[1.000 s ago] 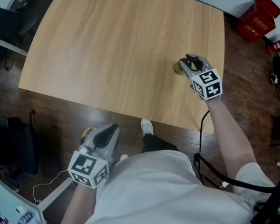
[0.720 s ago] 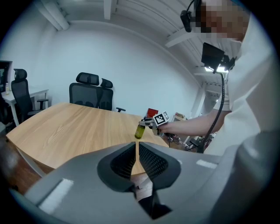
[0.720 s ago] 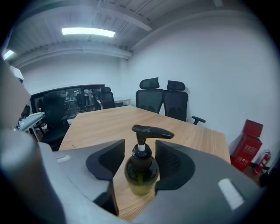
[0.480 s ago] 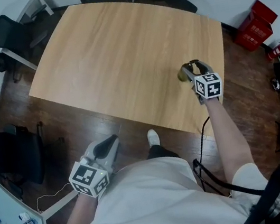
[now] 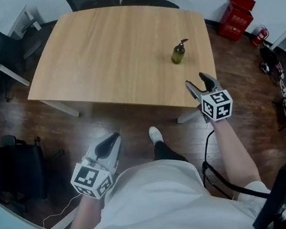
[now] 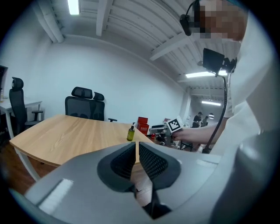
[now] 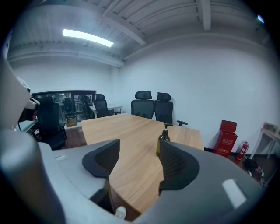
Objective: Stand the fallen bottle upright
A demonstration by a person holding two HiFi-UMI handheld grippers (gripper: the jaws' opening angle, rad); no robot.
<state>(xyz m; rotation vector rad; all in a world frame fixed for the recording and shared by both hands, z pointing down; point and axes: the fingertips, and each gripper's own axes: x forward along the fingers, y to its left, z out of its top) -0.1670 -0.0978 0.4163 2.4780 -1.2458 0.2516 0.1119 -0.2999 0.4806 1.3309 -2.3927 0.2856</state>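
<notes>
Your right gripper [image 5: 196, 80] hovers at the wooden table's [image 5: 110, 51] near edge, jaws opening with nothing between them. The green pump bottle [image 5: 178, 54] stands upright nearby. Your left gripper [image 5: 114, 138] is pressed together, empty.

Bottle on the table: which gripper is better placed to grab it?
Right. The right gripper is near the upright bottle, jaws opening, empty; the left gripper is shut, off the table.

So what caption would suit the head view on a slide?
Pump bottle stands upright on wooden table; right hand-held gripper opening, empty, near table's edge.
</notes>
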